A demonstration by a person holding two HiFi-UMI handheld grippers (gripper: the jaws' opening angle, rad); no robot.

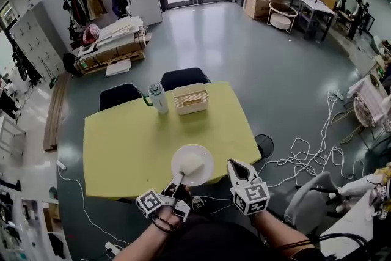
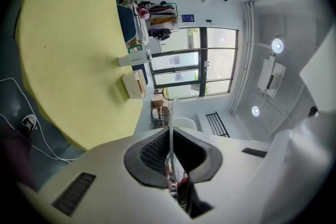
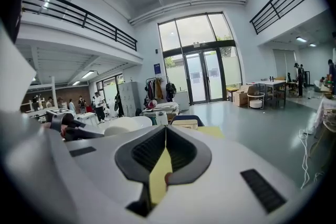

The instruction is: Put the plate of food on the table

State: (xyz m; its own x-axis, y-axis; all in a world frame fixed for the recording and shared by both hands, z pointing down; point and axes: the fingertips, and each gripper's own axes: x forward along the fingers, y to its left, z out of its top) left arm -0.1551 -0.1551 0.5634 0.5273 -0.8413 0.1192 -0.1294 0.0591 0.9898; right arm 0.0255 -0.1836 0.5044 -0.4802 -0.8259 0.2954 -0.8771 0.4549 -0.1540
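Observation:
A white plate (image 1: 201, 175) with a pale lump of food (image 1: 193, 162) sits at the front edge of the yellow table (image 1: 122, 143); whether it rests on the table or hangs just above it I cannot tell. My left gripper (image 1: 178, 178) is shut on the plate's near-left rim. In the left gripper view that rim (image 2: 171, 118) runs edge-on between the pressed pads of the left gripper (image 2: 170, 134). My right gripper (image 1: 235, 164) is just right of the plate, shut and empty. In the right gripper view its jaws (image 3: 165, 131) meet, with the plate (image 3: 123, 124) to the left.
A white bottle with a green lid (image 1: 158, 97) and a beige slatted box (image 1: 190, 99) stand at the table's far side. Two dark chairs (image 1: 120, 95) (image 1: 184, 77) are behind it. White cables (image 1: 305, 156) lie on the floor to the right.

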